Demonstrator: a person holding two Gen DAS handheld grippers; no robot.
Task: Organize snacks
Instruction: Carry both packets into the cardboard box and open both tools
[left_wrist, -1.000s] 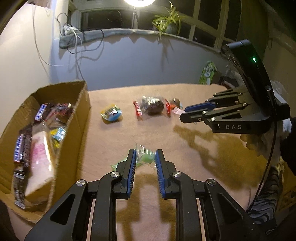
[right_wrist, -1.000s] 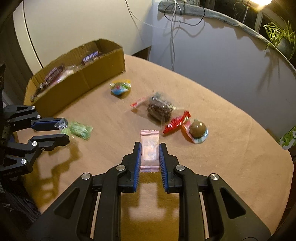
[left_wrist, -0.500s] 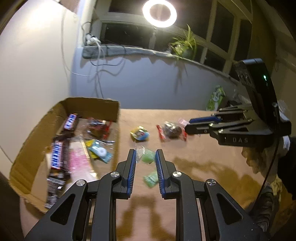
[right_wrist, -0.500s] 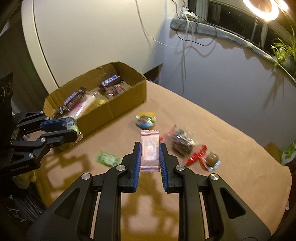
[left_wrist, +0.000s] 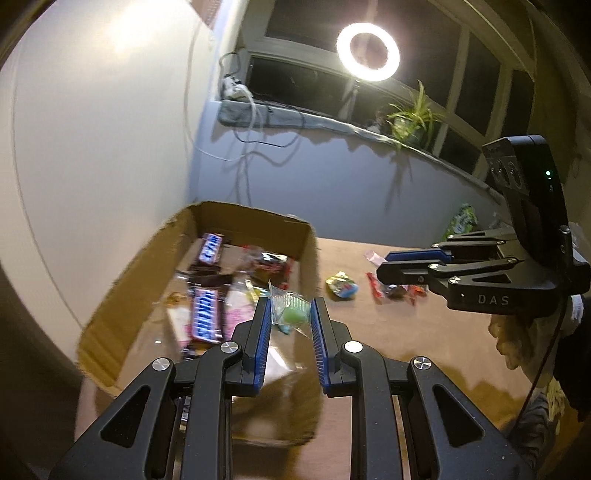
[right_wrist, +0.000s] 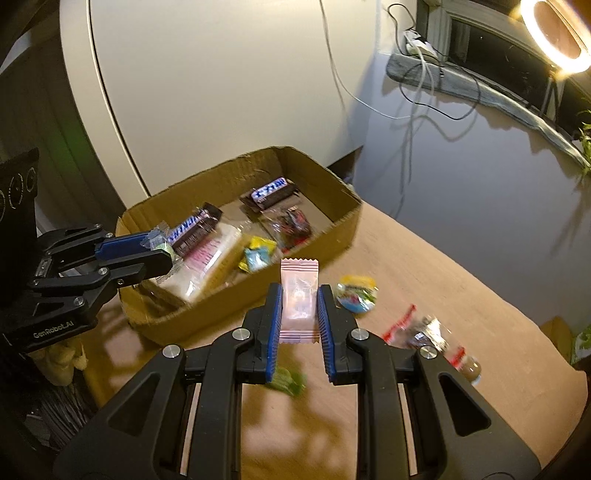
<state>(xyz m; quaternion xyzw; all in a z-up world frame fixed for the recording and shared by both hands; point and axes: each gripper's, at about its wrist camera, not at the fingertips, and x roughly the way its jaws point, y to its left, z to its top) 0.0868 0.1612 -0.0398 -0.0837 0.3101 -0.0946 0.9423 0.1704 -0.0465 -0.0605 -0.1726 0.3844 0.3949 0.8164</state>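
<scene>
Both claws loaded and now up off the counter (right_wrist: 461, 266), moved toward the cardboard box (right_wrist: 332, 236) versus a second ago. Left claw (left_wrist: 288, 314) clenched on the green candy in clear wrap (left_wrist: 291, 314), now hanging over the box's near edge; earlier it was low over the counter, well short of the box. Right claw (right_wrist: 299, 310) clenched on the pink sachet (right_wrist: 298, 299), sachet upright between the pads, just short of the box's long wall. A second green candy (right_wrist: 286, 380) lies on the counter under the right claw. Box already holds chocolate bars (right_wrist: 194, 229), a pink-and-white pack and small wrapped sweets. Further out on the counter, still loose: a yellow-blue sweet (right_wrist: 356, 293), a clear pack of dark snacks with red ends (right_wrist: 421, 332), a brown round sweet (right_wrist: 469, 365). My read: both are on the carry leg, drop-off next, left first; four loose items remain after that.
</scene>
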